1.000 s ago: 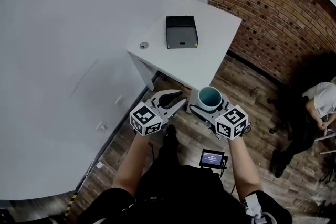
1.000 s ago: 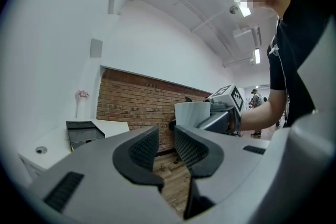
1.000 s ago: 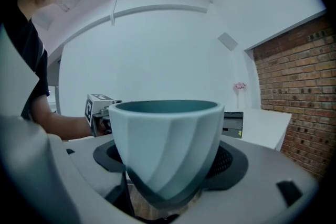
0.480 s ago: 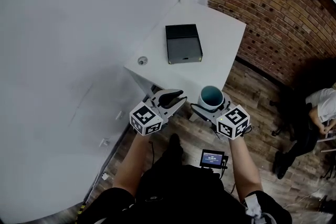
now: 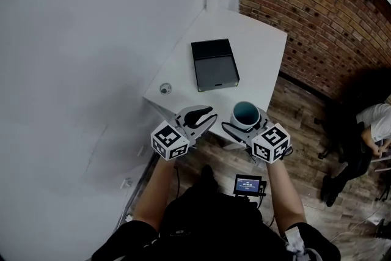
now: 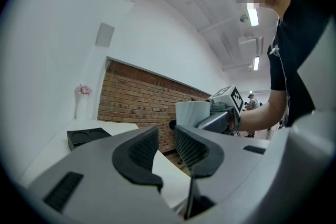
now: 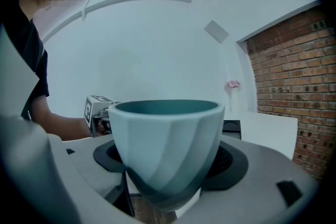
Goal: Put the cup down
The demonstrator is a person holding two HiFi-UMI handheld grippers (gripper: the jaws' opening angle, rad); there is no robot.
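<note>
nearest me, my right gripper [image 5: 245, 121] has its jaws spread wide and clamped on the pale blue-grey ribbed cup with a teal inside [image 7: 168, 149] — upright, in the air at the near edge of the white table [image 5: 259, 49]. my left gripper [image 6: 167, 136] beside it is empty, jaws only a narrow gap apart. farther on the table lies a flat black box [image 5: 214, 64].

No legible text, brand or number was found. The cube [image 5: 169, 140] on the left gripper [image 5: 205, 116] and the cube [image 5: 270, 142] on the right gripper [image 5: 244, 121] bore only black-and-white square markers. The small screen [image 5: 247, 184] behind the right gripper was too small to read.
</note>
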